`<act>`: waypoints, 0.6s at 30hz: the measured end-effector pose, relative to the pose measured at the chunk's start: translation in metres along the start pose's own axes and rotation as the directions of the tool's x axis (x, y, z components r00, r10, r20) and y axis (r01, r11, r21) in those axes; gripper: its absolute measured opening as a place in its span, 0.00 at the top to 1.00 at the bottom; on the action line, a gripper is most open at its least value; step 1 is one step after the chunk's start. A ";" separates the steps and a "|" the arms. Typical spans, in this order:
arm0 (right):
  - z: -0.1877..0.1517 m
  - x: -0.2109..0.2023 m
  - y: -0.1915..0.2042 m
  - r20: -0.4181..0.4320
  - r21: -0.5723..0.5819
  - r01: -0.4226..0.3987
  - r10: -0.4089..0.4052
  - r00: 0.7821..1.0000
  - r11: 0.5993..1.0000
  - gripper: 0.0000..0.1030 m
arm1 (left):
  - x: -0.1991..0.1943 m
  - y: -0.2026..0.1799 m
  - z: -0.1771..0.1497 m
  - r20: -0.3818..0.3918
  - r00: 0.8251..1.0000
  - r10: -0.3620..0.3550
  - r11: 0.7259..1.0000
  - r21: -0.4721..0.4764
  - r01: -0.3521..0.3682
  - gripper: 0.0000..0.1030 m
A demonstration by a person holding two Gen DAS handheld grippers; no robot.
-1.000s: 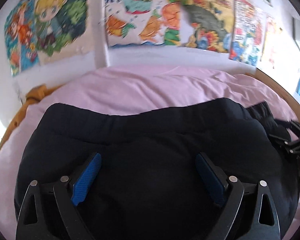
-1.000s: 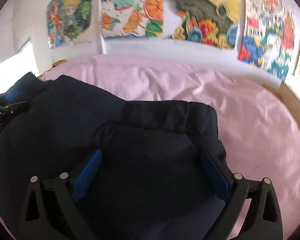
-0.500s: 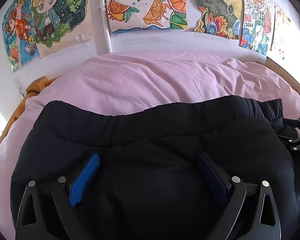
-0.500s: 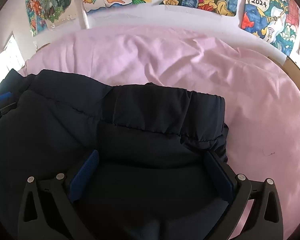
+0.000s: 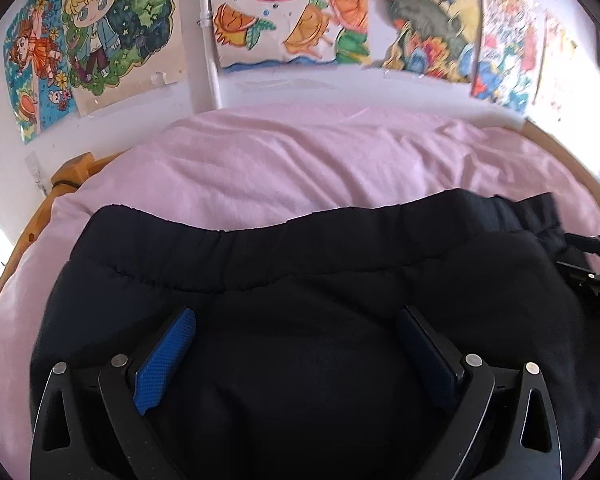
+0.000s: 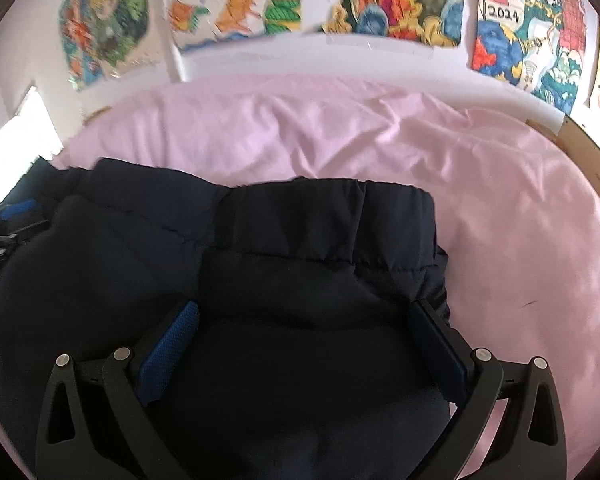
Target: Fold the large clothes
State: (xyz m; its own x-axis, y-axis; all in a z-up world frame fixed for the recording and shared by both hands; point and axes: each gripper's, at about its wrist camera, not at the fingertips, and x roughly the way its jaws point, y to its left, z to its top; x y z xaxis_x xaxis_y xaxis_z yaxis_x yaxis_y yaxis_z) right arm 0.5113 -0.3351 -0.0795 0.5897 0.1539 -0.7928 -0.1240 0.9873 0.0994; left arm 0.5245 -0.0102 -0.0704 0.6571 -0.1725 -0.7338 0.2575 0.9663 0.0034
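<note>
- Jacket (image 5: 300, 280) lies under both tongs, hem ahead of the tips, flat on sheet (image 5: 300, 160) for folding.
- Left tongs (image 5: 296, 344) and right tongs (image 6: 304, 340) gape wide, gripping nothing.

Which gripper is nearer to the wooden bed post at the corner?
Left. The left gripper is over the jacket on the side of the wooden post; the right gripper is further away.

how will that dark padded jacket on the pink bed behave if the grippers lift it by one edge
The dark padded jacket looks puffy and quilted, so it would probably sag and unfold rather than hold its shape. Its smooth shell may slip between the fingers. Bulky but likely light for its size, it should slide easily over the pink sheet.
</note>
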 end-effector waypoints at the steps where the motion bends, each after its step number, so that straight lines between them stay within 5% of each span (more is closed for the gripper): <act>1: -0.001 -0.011 -0.002 0.016 -0.006 -0.034 0.034 0.999 0.999 0.01 | -0.007 0.003 0.000 0.006 1.000 -0.024 1.000 -0.001 0.024 0.01; 5: -0.013 -0.044 -0.018 0.059 0.008 -0.162 0.161 0.985 0.987 0.01 | -0.042 0.014 -0.006 0.043 0.996 -0.074 0.997 -0.006 0.074 0.01; 9: -0.036 -0.057 -0.044 0.065 0.072 -0.189 0.184 0.981 0.979 0.01 | -0.074 0.028 -0.015 0.065 0.995 -0.070 0.998 0.001 0.070 0.01; 18: -0.080 -0.020 -0.099 0.023 0.340 -0.268 0.277 0.961 0.901 0.01 | -0.077 0.098 -0.043 -0.007 1.000 0.009 0.985 -0.175 -0.010 0.01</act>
State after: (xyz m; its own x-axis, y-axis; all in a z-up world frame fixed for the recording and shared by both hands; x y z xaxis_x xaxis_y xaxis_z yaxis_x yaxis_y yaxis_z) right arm 0.4482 -0.4390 -0.1219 0.5502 0.4225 -0.7203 0.0012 0.8622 0.5066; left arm 0.4682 0.1057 -0.0428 0.6544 -0.1629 -0.7384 0.1235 0.9864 -0.1082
